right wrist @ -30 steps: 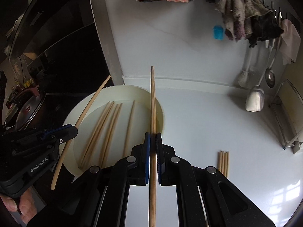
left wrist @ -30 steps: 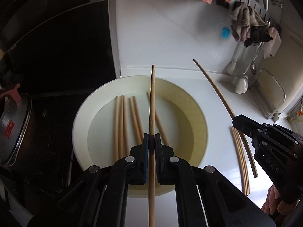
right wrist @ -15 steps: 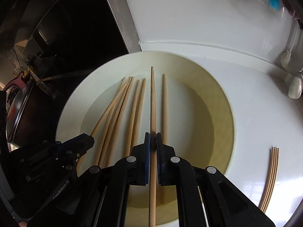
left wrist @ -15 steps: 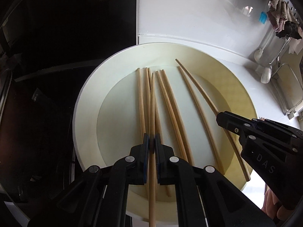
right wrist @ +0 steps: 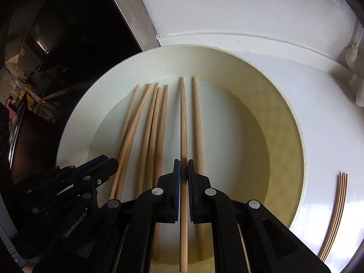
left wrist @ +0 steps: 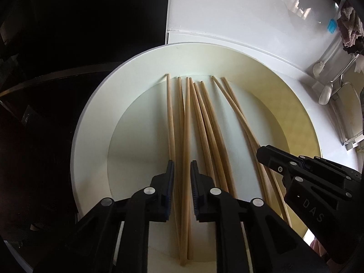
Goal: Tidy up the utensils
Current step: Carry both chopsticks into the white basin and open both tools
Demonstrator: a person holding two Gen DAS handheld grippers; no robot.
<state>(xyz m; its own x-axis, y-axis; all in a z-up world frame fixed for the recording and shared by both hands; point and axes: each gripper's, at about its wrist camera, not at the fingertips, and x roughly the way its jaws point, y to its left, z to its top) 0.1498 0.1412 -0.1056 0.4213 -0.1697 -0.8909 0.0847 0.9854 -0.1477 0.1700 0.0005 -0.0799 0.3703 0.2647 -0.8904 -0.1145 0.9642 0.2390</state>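
Note:
A large cream plate (left wrist: 95, 122) (right wrist: 293, 122) on the white counter holds several wooden chopsticks (left wrist: 200, 118) (right wrist: 159, 122) lying side by side. My left gripper (left wrist: 182, 173) is open low over the plate, with a chopstick (left wrist: 187, 122) lying free between its fingers. My right gripper (right wrist: 183, 170) is shut on a chopstick (right wrist: 183, 118) that lies along the plate. The right gripper also shows in the left wrist view (left wrist: 270, 157), over the plate's right side. The left gripper also shows in the right wrist view (right wrist: 107, 163), at the plate's left.
A few more chopsticks (right wrist: 336, 209) lie on the white counter right of the plate. A dark stove area (left wrist: 68, 45) borders the plate on the left. Ladles (left wrist: 325, 93) and cloths (left wrist: 348, 29) hang at the back right.
Both grippers came down lower over the plate. My left gripper opened and let go of its chopstick, which now lies in the plate. My right gripper still pinches its chopstick.

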